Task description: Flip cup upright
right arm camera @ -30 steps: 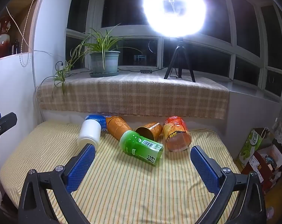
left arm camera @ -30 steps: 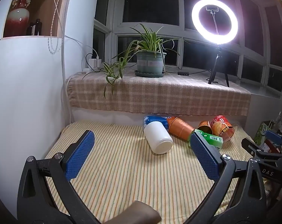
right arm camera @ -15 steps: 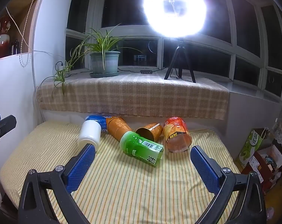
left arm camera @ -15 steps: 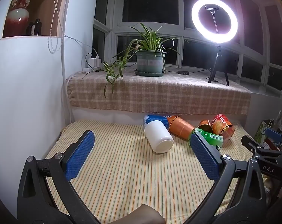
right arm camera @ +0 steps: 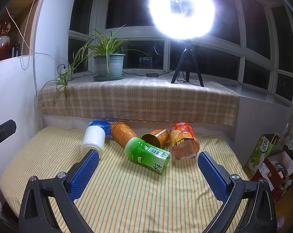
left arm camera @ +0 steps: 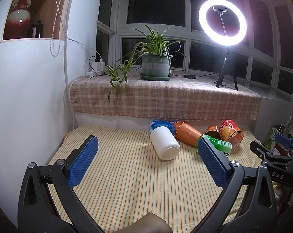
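Observation:
Several cups lie on their sides at the back of the striped cloth: a white cup, a blue one, two orange patterned ones, a green labelled one and a red-orange snack cup. My right gripper is open and empty, above the cloth just in front of the green cup. My left gripper is open and empty, in front of the white cup. The green cup is partly hidden behind my left gripper's right finger.
A checked-cloth ledge behind the cups carries a potted plant and a ring light on a tripod. A white wall stands at the left. Bags and boxes sit off the right edge.
Both grippers have drifted very slightly; the cups have not moved and both grippers stay open.

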Motion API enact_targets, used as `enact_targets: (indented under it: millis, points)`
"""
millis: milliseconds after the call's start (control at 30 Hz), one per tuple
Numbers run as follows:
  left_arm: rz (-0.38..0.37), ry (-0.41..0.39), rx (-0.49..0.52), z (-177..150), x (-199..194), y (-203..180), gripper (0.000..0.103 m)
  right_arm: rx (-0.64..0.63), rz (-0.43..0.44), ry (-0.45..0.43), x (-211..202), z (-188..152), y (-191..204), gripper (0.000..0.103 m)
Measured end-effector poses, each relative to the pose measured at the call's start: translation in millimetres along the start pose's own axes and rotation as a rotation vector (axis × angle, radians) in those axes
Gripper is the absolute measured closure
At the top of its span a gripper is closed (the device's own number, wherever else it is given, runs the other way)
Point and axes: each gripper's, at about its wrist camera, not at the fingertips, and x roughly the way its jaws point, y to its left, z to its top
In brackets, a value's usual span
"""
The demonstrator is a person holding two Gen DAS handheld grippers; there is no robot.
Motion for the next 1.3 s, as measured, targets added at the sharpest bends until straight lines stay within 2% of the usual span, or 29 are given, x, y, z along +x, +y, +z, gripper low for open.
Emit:
enact_targets:
  millis: [1000, 1300]
  points:
    - [0.0, 0.0, 0.004, -1.0, -1.5, 1.7, 0.0, 0.004, 0.007, 0.013, 4.8, -2.0, 0.9, 0.0]
    - [-0.018, 0.001, 0.023, -5.3, -0.8, -12.1, 0.0, 0.004, 0.009, 0.016, 6.0, -3.3, 0.9, 0.0]
